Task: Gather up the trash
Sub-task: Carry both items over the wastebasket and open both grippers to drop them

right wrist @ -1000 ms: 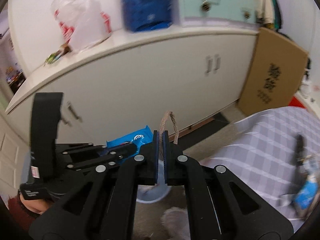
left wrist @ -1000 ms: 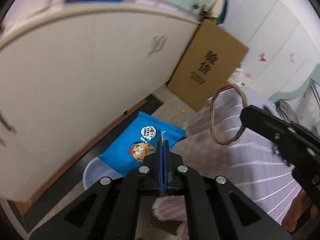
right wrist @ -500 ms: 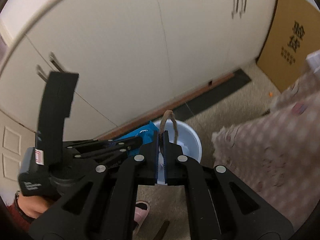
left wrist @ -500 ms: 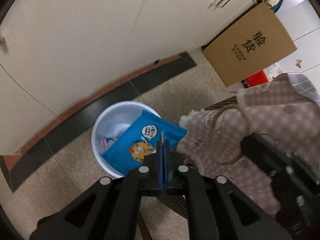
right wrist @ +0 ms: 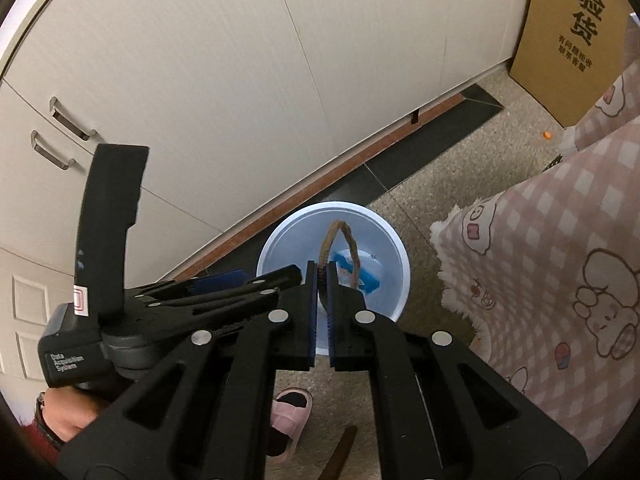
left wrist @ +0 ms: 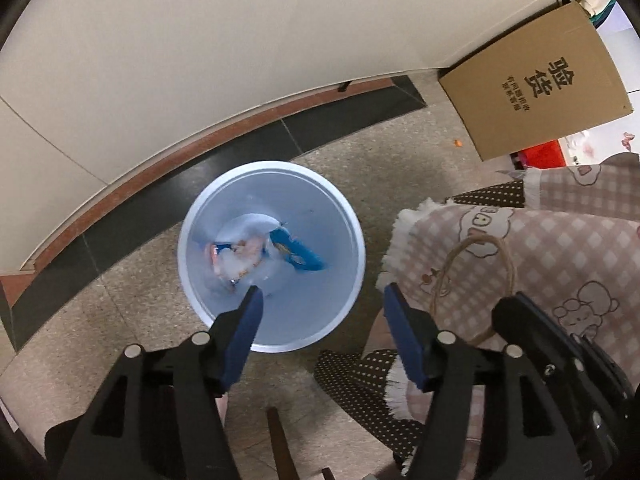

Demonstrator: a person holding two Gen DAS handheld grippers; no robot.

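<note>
Blue snack packet, a second ago clamped in my left gripper, now lies inside the bin; those jaws stand wide. My right gripper remains pinched on the paper-cord loop, next to drop.

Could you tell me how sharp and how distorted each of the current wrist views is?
Left wrist view: sharp, evenly lit; fisheye bows the cabinet base into an arc, and the bin contents look hazy. Right wrist view: also sharp, the cabinet doors curve toward the dark rim; the rope loop in the right claw is crisp.
</note>
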